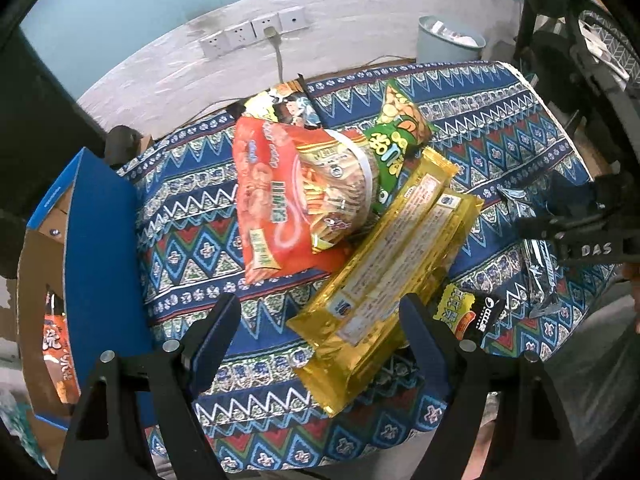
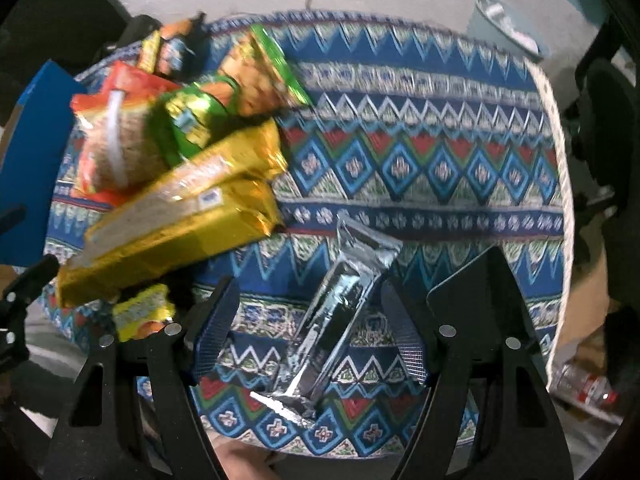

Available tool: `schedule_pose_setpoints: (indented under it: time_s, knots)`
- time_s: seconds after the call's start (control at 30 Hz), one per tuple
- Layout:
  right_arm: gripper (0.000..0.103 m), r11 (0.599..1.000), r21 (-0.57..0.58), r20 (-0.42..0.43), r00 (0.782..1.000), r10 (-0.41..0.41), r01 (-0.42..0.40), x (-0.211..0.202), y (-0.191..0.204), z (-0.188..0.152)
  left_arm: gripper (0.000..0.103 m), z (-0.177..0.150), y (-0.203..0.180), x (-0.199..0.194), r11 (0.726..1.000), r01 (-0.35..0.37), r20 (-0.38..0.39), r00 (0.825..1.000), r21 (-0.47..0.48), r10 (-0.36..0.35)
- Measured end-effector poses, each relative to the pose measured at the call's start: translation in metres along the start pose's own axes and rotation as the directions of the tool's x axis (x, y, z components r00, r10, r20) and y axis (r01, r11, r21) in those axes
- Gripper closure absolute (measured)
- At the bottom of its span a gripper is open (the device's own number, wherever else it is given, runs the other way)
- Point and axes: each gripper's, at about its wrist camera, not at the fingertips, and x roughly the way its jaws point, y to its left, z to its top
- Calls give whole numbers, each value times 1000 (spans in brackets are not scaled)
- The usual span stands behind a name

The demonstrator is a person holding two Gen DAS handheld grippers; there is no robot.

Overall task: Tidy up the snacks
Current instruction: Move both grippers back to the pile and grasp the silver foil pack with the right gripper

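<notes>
A heap of snacks lies on a patterned blue cloth (image 1: 192, 208). A long gold packet (image 1: 384, 264) lies slantwise, its near end between the fingers of my left gripper (image 1: 318, 310), which stands open without pressing on it. Behind it are a red-orange bag (image 1: 272, 200), a clear pack of sticks (image 1: 340, 184) and a green bag (image 1: 396, 132). My right gripper (image 2: 308, 292) points down, open, with a silver foil packet (image 2: 344, 292) between its fingers. In the left wrist view the right gripper (image 1: 552, 228) hangs over that silver packet (image 1: 536, 280).
A blue cardboard box (image 1: 100, 240) stands at the left with an orange packet (image 1: 56, 356) inside. A small yellow-black packet (image 1: 468, 312) lies by the gold one. A pale bin (image 1: 448, 40) and wall sockets (image 1: 256, 32) are behind. A plastic bottle (image 2: 584, 388) lies on the floor.
</notes>
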Motion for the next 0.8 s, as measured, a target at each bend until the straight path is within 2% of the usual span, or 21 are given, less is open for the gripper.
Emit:
schedule_pose_setpoints:
  time_s: [0.27, 0.37, 0.43, 0.47, 0.53, 0.6, 0.8]
  knots:
    - [29, 1000, 2, -70, 997, -14, 14, 26, 0, -4, 20, 5, -1, 13, 1000, 0, -14, 1000, -14, -1]
    - [39, 1000, -3, -84, 996, -17, 17, 33, 2, -9, 20, 8, 0, 18, 1000, 6, -18, 1000, -26, -6]
    - [54, 1000, -4, -96, 995, -18, 18, 37, 1, -11, 20, 10, 1, 20, 999, 5, -18, 1000, -35, -6]
    - [55, 999, -19, -87, 996, -30, 28, 37, 1, -11, 20, 12, 2, 21, 999, 4, -17, 1000, -40, -5]
    - [68, 999, -38, -75, 997, -29, 26, 41, 5, -19, 20, 15, 3, 23, 999, 5, -15, 1000, -54, -6]
    - [73, 999, -37, -59, 998, -10, 8, 39, 3, -20, 20, 18, 6, 25, 997, 7, -13, 1000, -76, -8]
    - [76, 999, -39, 6, 1000, -10, 10, 36, -2, 1, 20, 29, 11, 27, 992, 23, 20, 1000, -124, -21]
